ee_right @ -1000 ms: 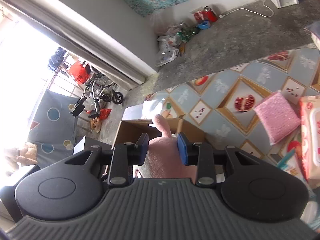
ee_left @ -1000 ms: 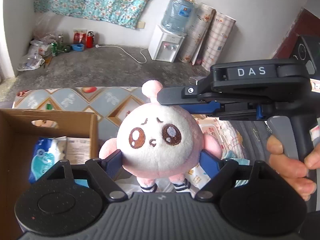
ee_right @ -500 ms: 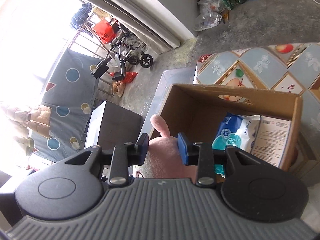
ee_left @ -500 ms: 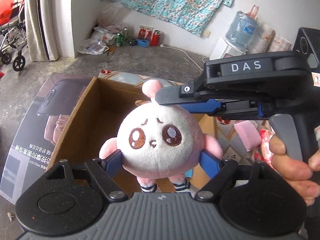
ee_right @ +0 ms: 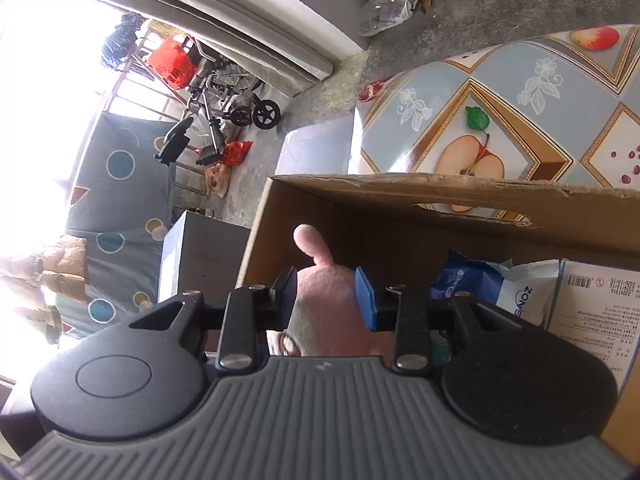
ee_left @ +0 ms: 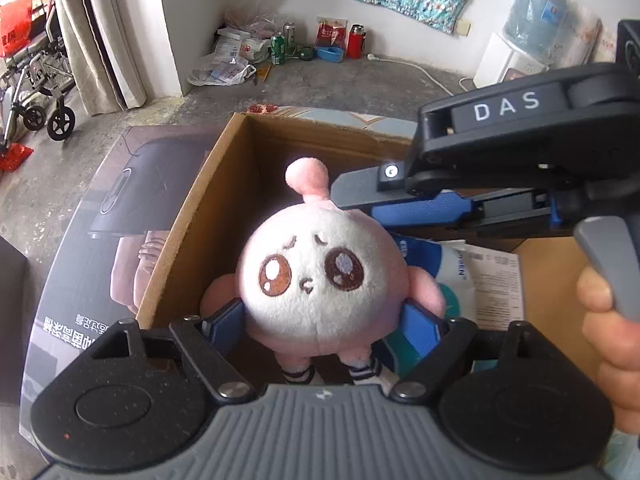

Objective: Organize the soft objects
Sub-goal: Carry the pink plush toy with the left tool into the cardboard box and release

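A pink and white plush toy [ee_left: 320,268] with big brown eyes is held by both grippers over an open cardboard box [ee_left: 188,224]. My left gripper [ee_left: 324,320] is shut on the plush's lower body. My right gripper [ee_right: 326,300] is shut on the top of the plush [ee_right: 332,312] from behind; it shows in the left wrist view [ee_left: 400,204] coming in from the right. The box [ee_right: 400,196] holds a blue and white wipes pack [ee_right: 516,288], which also shows in the left wrist view [ee_left: 464,276].
The box stands on a table with a fruit-patterned cloth [ee_right: 520,92]. A large printed carton [ee_left: 92,216] lies beside the box on the left. A wheelchair [ee_left: 36,92], bags and cans [ee_left: 280,46] sit on the concrete floor. A water dispenser [ee_left: 516,52] stands at the back right.
Both grippers have carried the plush leftward from over the table to above the box and lowered it toward the inside. The grips have not changed.
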Demonstrator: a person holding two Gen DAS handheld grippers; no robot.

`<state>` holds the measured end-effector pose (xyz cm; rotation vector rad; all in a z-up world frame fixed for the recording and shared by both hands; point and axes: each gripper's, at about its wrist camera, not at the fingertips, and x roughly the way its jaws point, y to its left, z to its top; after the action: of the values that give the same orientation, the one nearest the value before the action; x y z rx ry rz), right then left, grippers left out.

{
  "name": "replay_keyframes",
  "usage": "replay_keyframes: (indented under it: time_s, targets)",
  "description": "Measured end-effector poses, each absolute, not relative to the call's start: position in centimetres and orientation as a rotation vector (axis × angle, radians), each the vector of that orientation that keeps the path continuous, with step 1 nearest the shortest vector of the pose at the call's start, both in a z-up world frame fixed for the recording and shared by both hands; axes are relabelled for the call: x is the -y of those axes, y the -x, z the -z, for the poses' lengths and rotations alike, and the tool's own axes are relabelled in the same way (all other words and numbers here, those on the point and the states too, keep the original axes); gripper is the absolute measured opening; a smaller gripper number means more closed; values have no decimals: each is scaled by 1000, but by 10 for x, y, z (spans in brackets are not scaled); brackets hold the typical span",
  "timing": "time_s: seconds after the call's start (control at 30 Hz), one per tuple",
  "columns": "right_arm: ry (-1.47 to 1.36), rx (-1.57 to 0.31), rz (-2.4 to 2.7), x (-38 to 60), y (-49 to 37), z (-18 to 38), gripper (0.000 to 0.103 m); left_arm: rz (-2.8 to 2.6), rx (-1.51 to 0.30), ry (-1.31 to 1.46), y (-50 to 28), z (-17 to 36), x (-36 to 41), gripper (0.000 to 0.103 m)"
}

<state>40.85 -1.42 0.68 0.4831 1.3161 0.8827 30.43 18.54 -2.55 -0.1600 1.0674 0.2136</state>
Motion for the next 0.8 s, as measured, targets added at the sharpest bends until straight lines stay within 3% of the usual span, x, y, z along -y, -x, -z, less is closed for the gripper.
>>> replay_keyframes:
  time_s: [0.27,0.5,0.7,0.8]
  targets:
    - [-376,-1351,-843,11,-406,13,32,-214,-1075,85,-322,34,-182,80]
    - [-375,-1306,-845,26,-399,-13,32,-230,-1074,151,-311,27,-188,77]
    - [-392,-1260,-855,52,-390,-40,32,-244,-1106,146,-303,26,-189,67]
    - [-399,-1252,-850,64,-385,-46,32,-231,-1141,157,-304,33,-189,66]
